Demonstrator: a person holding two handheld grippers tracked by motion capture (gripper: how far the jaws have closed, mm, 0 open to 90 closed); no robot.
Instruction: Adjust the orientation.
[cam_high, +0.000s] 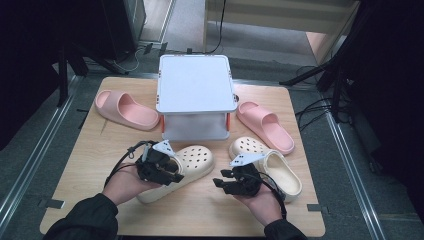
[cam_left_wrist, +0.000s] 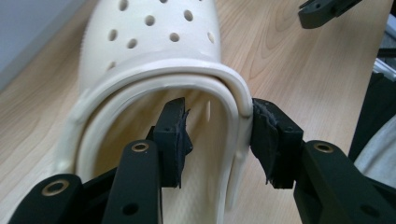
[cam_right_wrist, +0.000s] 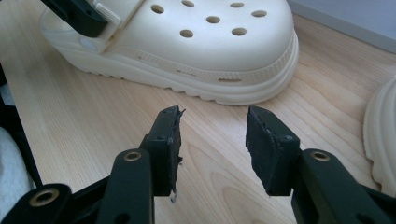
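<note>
High view: two cream clogs and two pink slides are laid out on a wooden surface (cam_high: 100, 150) around a white box (cam_high: 195, 85) w/ orange corners that is set at the back centre. One pink slide (cam_high: 125, 110) is seen left of the box, the other pink slide (cam_high: 265, 125) right of it. The left cream clog (cam_high: 192, 162) is placed in front of the box, toe pointed up and to the right; the right cream clog (cam_high: 272, 167) is found near the front right, just below the right slide.

The left gripper (cam_high: 167, 167) is held at the heel opening of the left clog. In the left gripper view, the clog's (cam_left_wrist: 154, 46) heel strap and collar wall are straddled by the gripper (cam_left_wrist: 217, 133): one pad is sat inside the opening, the other is outside against the strap. The inner pad is clearly off the wall, so the jaws are apart and nothing is clamped. The strap is just left sitting between them.

The right gripper (cam_high: 225, 182) is held over bare wood between the two clogs, near the right one's side. In the right gripper view the gripper (cam_right_wrist: 212, 135) is seen w/ jaws spread and nothing between them but surface; the left clog's (cam_right_wrist: 210, 46) perforated toe is seen just ahead, and an edge of the other clog (cam_right_wrist: 380, 140) is caught at the right border.
</note>
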